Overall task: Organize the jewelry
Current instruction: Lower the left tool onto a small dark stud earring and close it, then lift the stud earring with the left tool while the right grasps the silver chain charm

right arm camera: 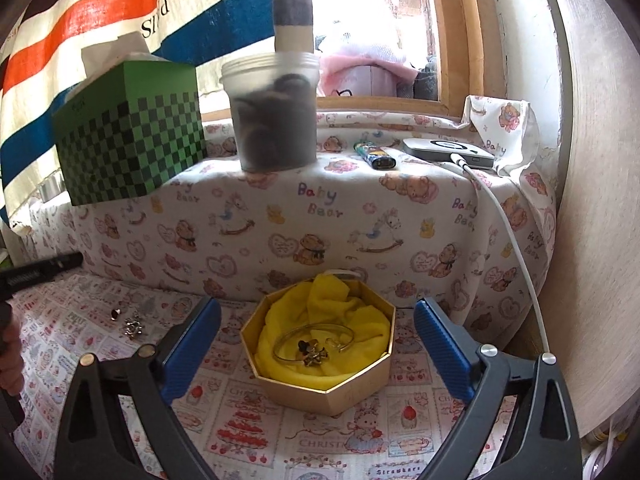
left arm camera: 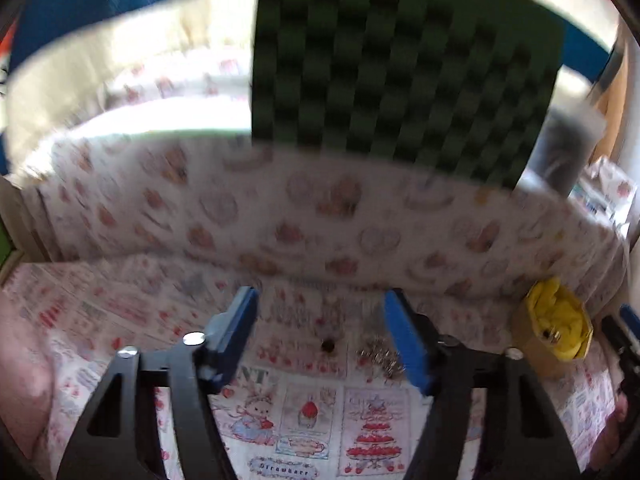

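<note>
A: What writing can you read from where you stand?

B: In your right view, the shelf cloth [right arm camera: 360, 216] says "Baby Bear" over and over among teddy bears and rocking horses. The table cover [right arm camera: 248, 436] shows "CHRIST" and "Strawberr", cut off at the edge. The striped cloth [right arm camera: 120, 28] behind reads something like "Sl'd"; I can't make out more. Your left view is blurred, yet "Strawberr" and "NT" still show on the cover.

A: Where is the jewelry?

B: A bangle [right arm camera: 314, 340] and a small dark-and-gold charm [right arm camera: 314, 354] lie on yellow fabric inside the gold octagonal box [right arm camera: 352, 392], straight ahead of your right gripper [right arm camera: 318, 344]. A silver piece [right arm camera: 134, 328] and a small red-stoned piece [right arm camera: 116, 313] sit loose on the cover, well left of the box. Your left view shows those two nearer: the silver cluster [left arm camera: 378, 358] just beside one finger, the dark piece [left arm camera: 328, 346] between the fingers of your left gripper [left arm camera: 322, 340].

A: And my tongs?

B: Both pairs are spread wide, pinching nothing.

A: What does one view show that the other doesn't?

B: Only the right view shows the lighter [right arm camera: 376, 154], the grey device [right arm camera: 448, 152] with its white cable [right arm camera: 516, 248] and the plastic jar [right arm camera: 274, 112] clearly. The green checkered tissue box [right arm camera: 128, 132] appears in both, large and blurred in the left. The left view catches the box [left arm camera: 554, 332] at its right edge.
</note>
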Demonstrator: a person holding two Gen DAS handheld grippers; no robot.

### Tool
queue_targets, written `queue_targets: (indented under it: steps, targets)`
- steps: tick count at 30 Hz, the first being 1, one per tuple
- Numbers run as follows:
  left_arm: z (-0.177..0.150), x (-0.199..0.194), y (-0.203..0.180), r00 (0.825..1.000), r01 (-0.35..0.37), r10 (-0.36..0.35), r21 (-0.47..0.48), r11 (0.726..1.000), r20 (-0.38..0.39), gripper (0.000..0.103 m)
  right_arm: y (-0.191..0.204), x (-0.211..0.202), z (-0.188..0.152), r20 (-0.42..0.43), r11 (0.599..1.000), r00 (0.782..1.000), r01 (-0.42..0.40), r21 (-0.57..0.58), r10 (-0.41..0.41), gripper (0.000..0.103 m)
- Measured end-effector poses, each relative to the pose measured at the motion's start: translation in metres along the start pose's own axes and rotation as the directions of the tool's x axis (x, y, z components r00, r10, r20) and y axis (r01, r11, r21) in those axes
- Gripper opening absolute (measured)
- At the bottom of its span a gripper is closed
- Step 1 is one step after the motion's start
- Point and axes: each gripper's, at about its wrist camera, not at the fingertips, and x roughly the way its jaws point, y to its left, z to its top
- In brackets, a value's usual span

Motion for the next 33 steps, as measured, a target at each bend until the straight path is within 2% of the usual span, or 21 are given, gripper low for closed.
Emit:
queue_targets:
  steps: [1,4,6,12,21,23,24,27,31,33]
  targets:
    - [-0.002,0.007,0.001,1.000,-0.003,0.003,0.001,1.000,-0.016,0.055,0.000,0.001,0.000,-0.002,1.000,1.000,0.003,0.000,-0.003,0.097]
    - [-0.006,0.023,0.003,0.998,0.002,-0.001,0.004,1.000,-0.067,0.040,0.001,0.003,-0.002,-0.015,1.000,1.000,0.008,-0.003,-0.008,0.097]
    - [-0.009,0.031,0.005,0.993,0.026,-0.026,0.001,1.000,-0.115,0.022,0.001,0.005,-0.002,-0.021,1.000,1.000,0.015,-0.005,-0.015,0.097]
    - [-0.012,0.031,0.005,0.988,0.050,-0.049,0.005,0.999,-0.143,0.022,0.001,0.006,-0.003,-0.036,1.000,0.999,0.019,-0.003,-0.019,0.097]
    - [-0.024,0.054,-0.008,0.976,0.040,-0.028,0.050,0.998,-0.215,0.021,0.000,0.005,-0.004,-0.038,1.000,0.999,0.022,-0.004,-0.022,0.097]
    - [-0.026,0.058,-0.011,0.974,0.025,-0.010,0.061,0.998,-0.224,0.009,0.000,0.005,-0.004,-0.039,1.000,0.999,0.021,-0.002,-0.021,0.097]
    - [-0.026,0.058,-0.012,0.974,0.018,-0.003,0.065,0.998,-0.226,0.008,0.000,0.005,-0.004,-0.039,1.000,0.999,0.021,-0.002,-0.021,0.097]
    - [-0.025,0.054,-0.020,0.982,-0.002,0.014,0.065,0.998,-0.189,0.007,0.001,0.004,-0.004,-0.039,1.000,0.999,0.018,-0.003,-0.018,0.097]
    - [-0.013,0.010,-0.021,0.996,0.027,-0.021,0.058,0.998,-0.089,0.007,0.003,-0.002,-0.002,-0.066,1.000,0.997,-0.029,0.007,0.030,0.097]
    - [-0.011,-0.015,-0.024,0.999,0.012,-0.009,0.075,0.997,-0.034,0.007,0.008,-0.006,0.000,-0.075,0.999,0.996,-0.039,0.018,0.041,0.097]
